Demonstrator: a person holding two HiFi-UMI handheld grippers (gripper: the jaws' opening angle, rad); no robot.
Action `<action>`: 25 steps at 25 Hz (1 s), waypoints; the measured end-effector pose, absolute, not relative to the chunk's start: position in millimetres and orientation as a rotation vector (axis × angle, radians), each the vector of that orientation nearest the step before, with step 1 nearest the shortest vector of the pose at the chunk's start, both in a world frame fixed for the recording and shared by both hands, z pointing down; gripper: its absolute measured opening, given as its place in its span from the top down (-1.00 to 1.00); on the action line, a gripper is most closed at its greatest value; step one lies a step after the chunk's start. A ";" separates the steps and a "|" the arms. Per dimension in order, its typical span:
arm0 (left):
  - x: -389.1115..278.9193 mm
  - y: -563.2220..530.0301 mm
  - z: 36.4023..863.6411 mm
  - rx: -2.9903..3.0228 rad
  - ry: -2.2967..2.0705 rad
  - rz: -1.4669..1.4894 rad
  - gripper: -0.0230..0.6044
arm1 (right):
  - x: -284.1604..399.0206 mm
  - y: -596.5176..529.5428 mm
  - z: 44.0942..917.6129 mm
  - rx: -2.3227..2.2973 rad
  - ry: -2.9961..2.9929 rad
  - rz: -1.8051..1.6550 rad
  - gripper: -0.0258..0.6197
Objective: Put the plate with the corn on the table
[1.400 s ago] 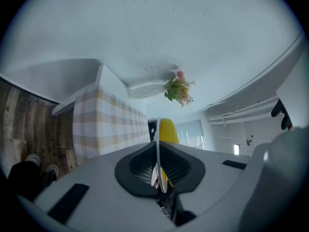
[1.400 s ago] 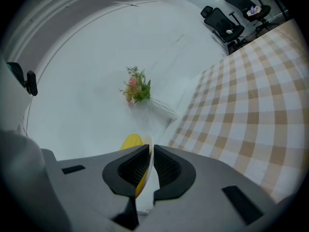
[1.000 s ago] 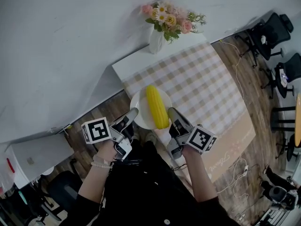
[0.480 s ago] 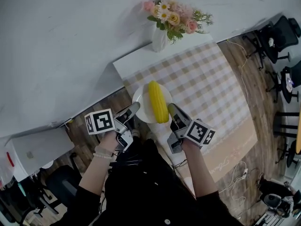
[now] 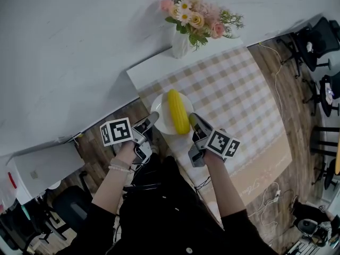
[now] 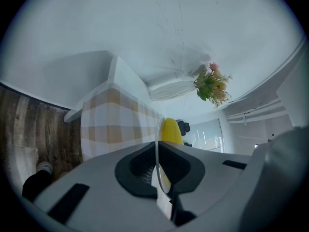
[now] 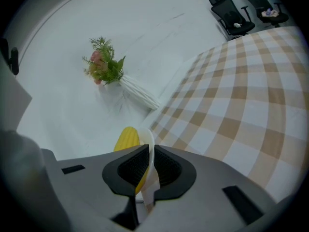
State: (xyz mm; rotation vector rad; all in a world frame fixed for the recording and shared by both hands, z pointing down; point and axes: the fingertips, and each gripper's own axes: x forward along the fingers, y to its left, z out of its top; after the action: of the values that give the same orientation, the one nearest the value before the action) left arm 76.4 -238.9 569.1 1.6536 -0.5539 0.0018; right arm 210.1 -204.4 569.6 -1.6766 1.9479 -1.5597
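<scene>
A white plate (image 5: 161, 116) carries a yellow corn cob (image 5: 178, 111) lying lengthwise. It hangs over the near left corner of the checkered tablecloth (image 5: 234, 97). My left gripper (image 5: 152, 117) is shut on the plate's left rim, and my right gripper (image 5: 192, 118) is shut on its right rim. In the left gripper view the plate's thin edge (image 6: 157, 153) runs between the pads with the corn (image 6: 171, 131) behind it. The right gripper view has the plate rim (image 7: 148, 153) pinched in the jaws and the corn (image 7: 126, 139) beside it.
A white vase of flowers (image 5: 180, 39) stands at the table's far left corner against the white wall. Office chairs (image 5: 313, 31) stand on the wood floor to the right. A cable (image 5: 273, 73) trails along the table's right side.
Both grippers have carried the plate with the corn forward, from off the table's near corner to over the tablecloth's edge. Both stay shut on the rim.
</scene>
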 end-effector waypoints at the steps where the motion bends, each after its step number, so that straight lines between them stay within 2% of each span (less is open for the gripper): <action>1: 77.1 -240.7 571.5 1.651 -0.557 0.003 0.86 | 210.9 -206.3 571.8 -1.681 1.954 -1.561 0.73; 25: 80.1 -265.1 619.3 1.733 -0.652 0.228 0.80 | 212.7 -229.4 612.8 -1.891 2.086 -1.580 0.72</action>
State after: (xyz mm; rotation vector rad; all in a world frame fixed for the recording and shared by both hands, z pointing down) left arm 80.1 -265.1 619.3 1.7332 -0.6517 0.2280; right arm 212.7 -229.4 612.8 -1.8908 2.0864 -1.5798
